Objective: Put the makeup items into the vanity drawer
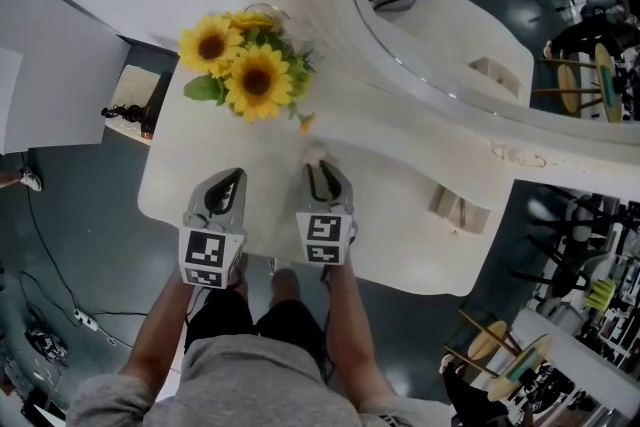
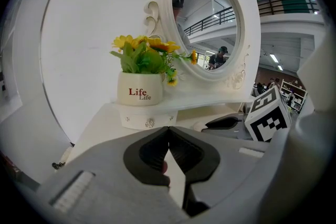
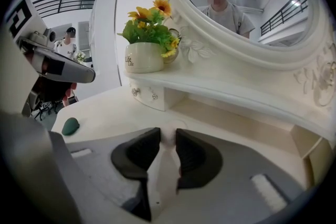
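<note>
On the white vanity top (image 1: 400, 205), my right gripper (image 1: 318, 163) is shut on a small white makeup item (image 3: 168, 137), which shows pale between the dark pads. The same item pokes out at the jaw tips in the left gripper view (image 2: 198, 125). My left gripper (image 1: 234, 177) hovers beside it on the left, shut, with nothing between its tips (image 2: 168, 129). A green teardrop sponge (image 3: 70, 126) lies on the table under the left gripper. The small vanity drawer (image 3: 148, 95) with crystal knobs sits closed below the flower pot.
A white pot of sunflowers (image 1: 245, 65) stands on the raised shelf above the drawer. The big oval mirror (image 1: 470, 5) fills the back right. An open cubby (image 1: 455, 205) sits at the table's right. The table's front edge is just under the grippers.
</note>
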Available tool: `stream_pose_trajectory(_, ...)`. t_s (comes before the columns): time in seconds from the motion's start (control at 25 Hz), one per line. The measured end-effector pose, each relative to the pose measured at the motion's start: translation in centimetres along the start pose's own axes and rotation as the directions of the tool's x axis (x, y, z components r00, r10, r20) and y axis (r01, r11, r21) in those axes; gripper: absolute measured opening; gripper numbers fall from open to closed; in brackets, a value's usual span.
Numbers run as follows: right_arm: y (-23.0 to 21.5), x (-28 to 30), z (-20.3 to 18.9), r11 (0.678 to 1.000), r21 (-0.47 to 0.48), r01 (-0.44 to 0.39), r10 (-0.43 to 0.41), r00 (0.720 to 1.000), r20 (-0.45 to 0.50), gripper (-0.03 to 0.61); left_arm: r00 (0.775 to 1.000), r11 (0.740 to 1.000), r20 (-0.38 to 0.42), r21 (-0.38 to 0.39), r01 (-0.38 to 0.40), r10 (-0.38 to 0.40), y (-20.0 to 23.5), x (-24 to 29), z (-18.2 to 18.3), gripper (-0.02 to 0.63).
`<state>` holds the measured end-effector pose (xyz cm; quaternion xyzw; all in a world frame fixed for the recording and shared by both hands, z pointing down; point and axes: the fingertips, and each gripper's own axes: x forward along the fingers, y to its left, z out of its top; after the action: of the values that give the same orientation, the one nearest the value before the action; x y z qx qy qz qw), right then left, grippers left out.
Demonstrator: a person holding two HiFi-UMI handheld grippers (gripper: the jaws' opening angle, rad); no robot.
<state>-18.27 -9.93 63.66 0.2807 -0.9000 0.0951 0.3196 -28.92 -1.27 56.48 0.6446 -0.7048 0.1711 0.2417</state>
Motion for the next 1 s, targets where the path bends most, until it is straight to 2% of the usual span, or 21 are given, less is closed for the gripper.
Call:
stream_pose_trajectory(0.28,-0.1,-2.1,1.7,1.0,-0.001,0.008,-0.008,0.999,0.051,0.097,1.0,1.0,0.022,0.021,0.004,-0.005,-0.7,-0.5,1.3,0.011)
stream_pose_trajectory(0.52,-1.1,-5.5,3.1,0.999,0.008,0.039,-0.04,0.994,0.105,0.097,0.997,0.998,0.062,0.06,0.034,-0.038,-3.0,-1.4,3.3,0.011)
stream_pose_trajectory(0.72,-3.3,-9.0,3.4,0.995,0.029,0.094,-0.097,0.986,0.134,0.097,0.992,0.994,0.097,0.091,0.066,-0.075,-5.7,-1.9,5.1,0.011)
stream_pose_trajectory(1.0,-7.7,-14.1,2.9,0.976,0.094,0.199,-0.212,0.963,0.167,0.097,0.977,0.976,0.13,0.16,0.145,-0.167,-11.0,-1.6,7.9,0.011)
